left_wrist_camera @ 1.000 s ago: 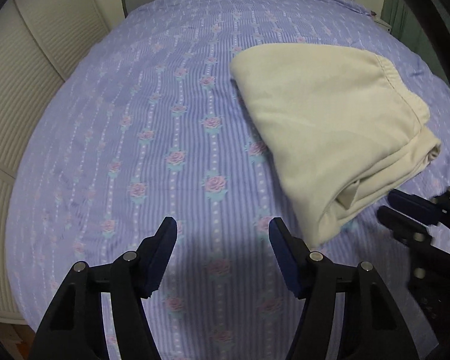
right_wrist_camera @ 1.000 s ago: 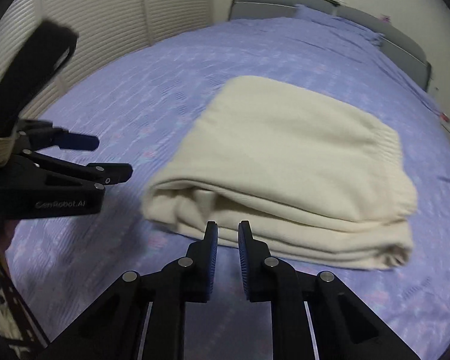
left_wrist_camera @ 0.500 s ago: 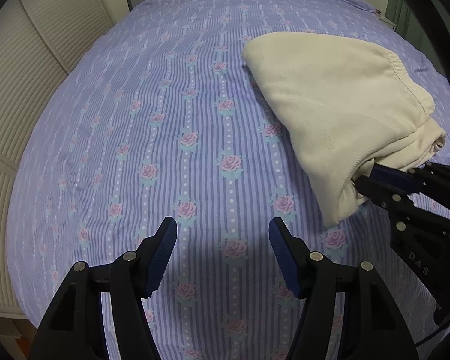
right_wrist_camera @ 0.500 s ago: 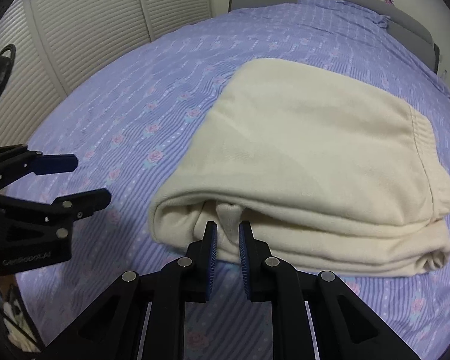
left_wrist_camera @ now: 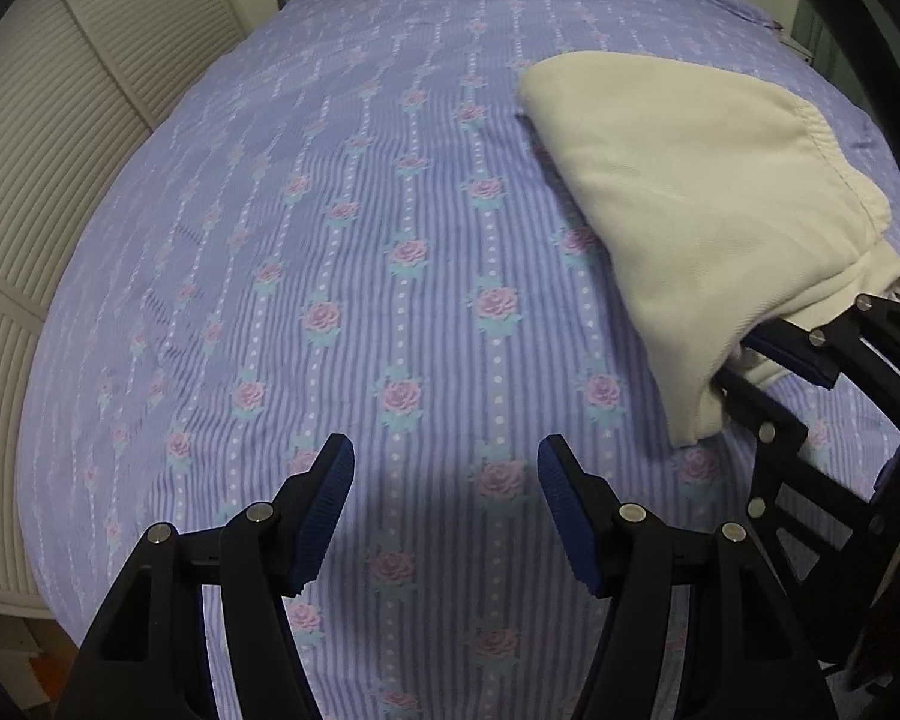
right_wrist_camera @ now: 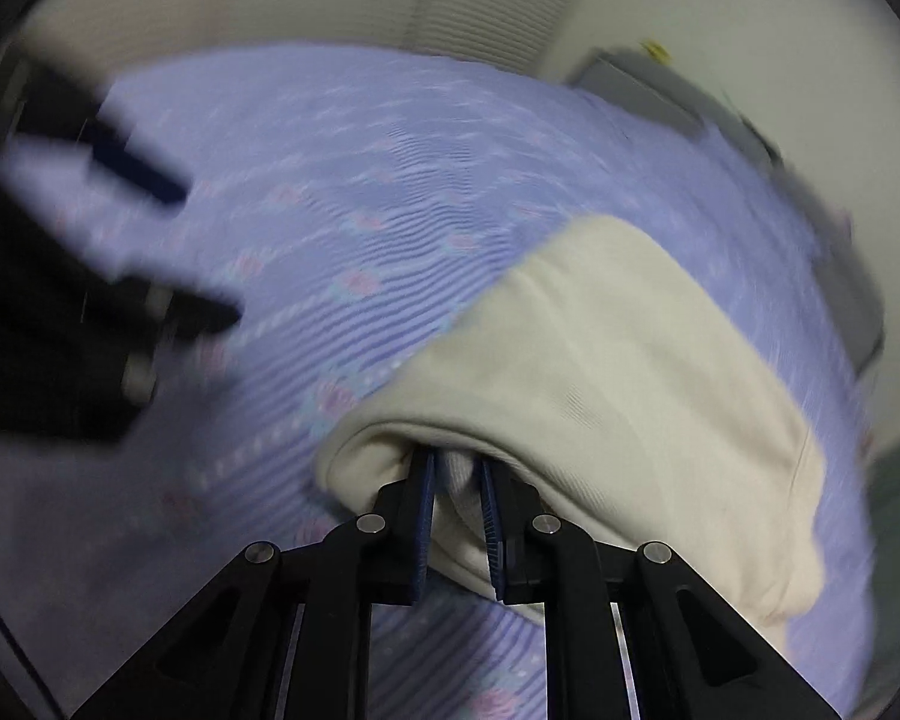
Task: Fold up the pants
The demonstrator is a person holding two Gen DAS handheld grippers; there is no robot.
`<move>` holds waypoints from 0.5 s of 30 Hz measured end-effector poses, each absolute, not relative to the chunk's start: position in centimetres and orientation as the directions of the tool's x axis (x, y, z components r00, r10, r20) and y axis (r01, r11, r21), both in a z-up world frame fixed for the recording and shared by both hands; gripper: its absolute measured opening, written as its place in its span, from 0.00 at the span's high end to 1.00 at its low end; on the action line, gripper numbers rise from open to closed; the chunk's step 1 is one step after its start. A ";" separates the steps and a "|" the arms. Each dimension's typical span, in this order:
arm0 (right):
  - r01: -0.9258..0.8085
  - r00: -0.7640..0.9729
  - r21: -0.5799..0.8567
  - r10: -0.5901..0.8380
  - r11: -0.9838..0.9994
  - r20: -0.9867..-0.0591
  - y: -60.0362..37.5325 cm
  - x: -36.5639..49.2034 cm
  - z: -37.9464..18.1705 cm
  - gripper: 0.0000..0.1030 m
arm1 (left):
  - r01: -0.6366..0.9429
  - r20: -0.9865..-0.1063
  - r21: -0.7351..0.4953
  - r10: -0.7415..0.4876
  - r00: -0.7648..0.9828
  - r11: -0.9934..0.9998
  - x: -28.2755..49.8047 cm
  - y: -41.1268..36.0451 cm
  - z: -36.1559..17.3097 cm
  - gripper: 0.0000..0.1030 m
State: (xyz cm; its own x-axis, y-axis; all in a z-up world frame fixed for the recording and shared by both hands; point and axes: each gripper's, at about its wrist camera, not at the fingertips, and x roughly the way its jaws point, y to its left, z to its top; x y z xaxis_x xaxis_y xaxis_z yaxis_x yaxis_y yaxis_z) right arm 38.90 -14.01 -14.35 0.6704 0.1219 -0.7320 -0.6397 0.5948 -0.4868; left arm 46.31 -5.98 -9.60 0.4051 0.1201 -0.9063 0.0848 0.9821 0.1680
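The cream pants (left_wrist_camera: 690, 192) lie folded into a thick stack on the purple flowered bed sheet (left_wrist_camera: 330, 240), at the right of the left wrist view. My right gripper (right_wrist_camera: 457, 468) is pushed into the stack's near folded edge. A bunch of cream cloth sits between its blue pads, and the jaws are opening slightly. From the left wrist view the right gripper (left_wrist_camera: 744, 363) enters the pants (right_wrist_camera: 618, 360) from the lower right. My left gripper (left_wrist_camera: 444, 504) hangs open over bare sheet, well left of the pants, holding nothing. It shows as a blur in the right wrist view (right_wrist_camera: 204, 252).
The sheet (right_wrist_camera: 330, 180) covers the whole bed. White louvred wardrobe doors (left_wrist_camera: 60, 150) run along the bed's left side. A grey headboard (right_wrist_camera: 648, 84) stands at the far end. The right wrist view is tilted and motion-blurred.
My right gripper rolled and drove forward into the near edge of the folded pants, so cloth now sits between its pads. The left gripper barely shifted and stays open.
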 end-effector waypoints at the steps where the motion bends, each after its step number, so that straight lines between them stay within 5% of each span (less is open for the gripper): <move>1: -0.642 0.688 -0.528 0.112 0.556 -0.717 -13.7 38.4 -14.6 0.81 | 0.082 -0.906 0.183 0.136 0.402 0.980 46.3 -5.9 -9.7 0.39; 5: -0.696 0.661 -0.518 0.161 0.497 -0.733 -14.1 37.4 -14.2 0.79 | 0.087 -0.907 0.213 0.164 0.388 0.973 46.2 -5.6 -9.8 0.39; 11: -0.778 0.477 -0.281 0.238 0.562 -0.846 -16.6 35.7 -12.1 0.67 | 0.095 -0.903 0.245 0.192 0.384 0.965 46.0 -5.5 -8.5 0.37; 13: -0.702 0.492 -0.230 0.225 0.674 -0.841 -19.1 36.4 -10.0 0.54 | 0.097 -0.899 0.242 0.185 0.398 0.966 46.3 -6.0 -7.6 0.32; 15: -0.586 0.550 -0.208 0.196 0.783 -0.812 -21.9 37.5 -8.0 0.21 | 0.096 -0.892 0.233 0.173 0.417 0.968 47.0 -6.8 -6.8 0.26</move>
State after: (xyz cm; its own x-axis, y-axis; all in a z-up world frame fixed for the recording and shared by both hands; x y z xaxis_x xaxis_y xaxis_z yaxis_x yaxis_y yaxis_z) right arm 37.50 -21.90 -7.97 0.5502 0.1959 -0.8118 -0.5862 0.7829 -0.2084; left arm 47.02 -6.77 -6.81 0.4175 0.1734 -0.8920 0.0960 0.9677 0.2331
